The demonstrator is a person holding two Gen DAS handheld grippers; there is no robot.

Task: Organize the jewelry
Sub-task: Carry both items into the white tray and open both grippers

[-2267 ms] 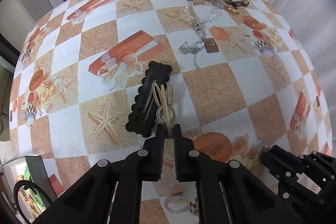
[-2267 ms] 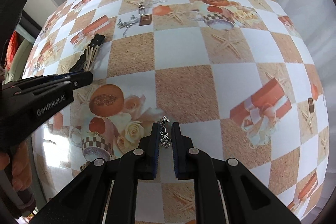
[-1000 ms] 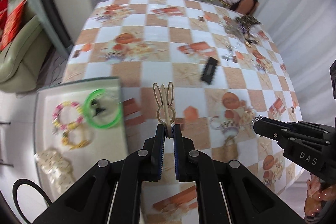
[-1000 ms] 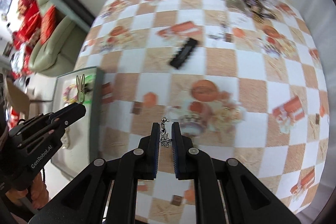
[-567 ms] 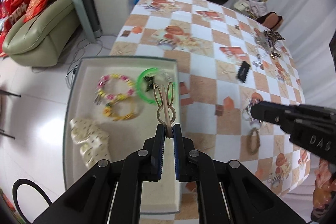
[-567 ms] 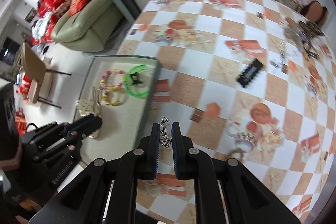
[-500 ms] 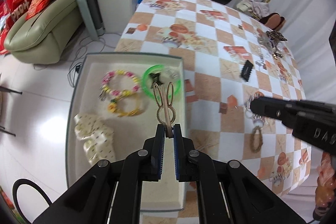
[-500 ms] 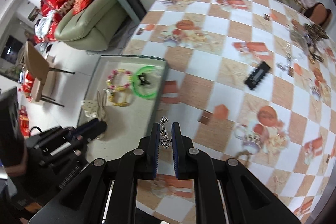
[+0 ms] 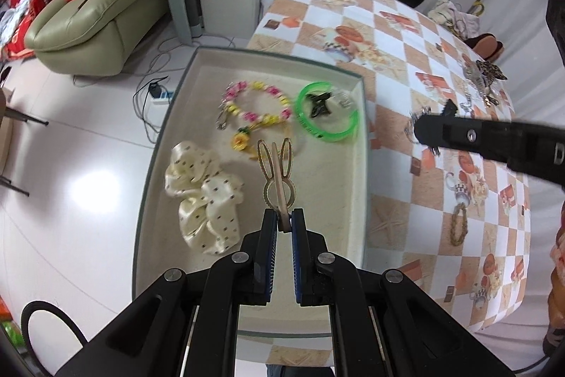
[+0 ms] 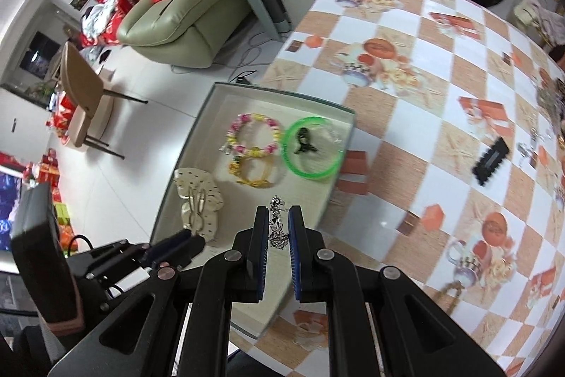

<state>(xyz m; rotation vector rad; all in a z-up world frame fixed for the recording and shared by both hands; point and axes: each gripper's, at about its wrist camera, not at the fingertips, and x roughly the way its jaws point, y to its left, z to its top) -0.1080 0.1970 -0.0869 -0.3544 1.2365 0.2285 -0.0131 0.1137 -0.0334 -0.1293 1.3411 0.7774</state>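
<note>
Five pieces already lie in the tray, while we hold a rabbit-ear clip pinched in the left gripper above its middle, a silver pendant clamped in the right gripper, and a jewelry heap at two o'clock remains.

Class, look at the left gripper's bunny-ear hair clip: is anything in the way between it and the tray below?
Nothing visible blocks it. The bunny-ear hair clip hangs over bare tray floor, between the cream scrunchie and the tray's right wall.
</note>
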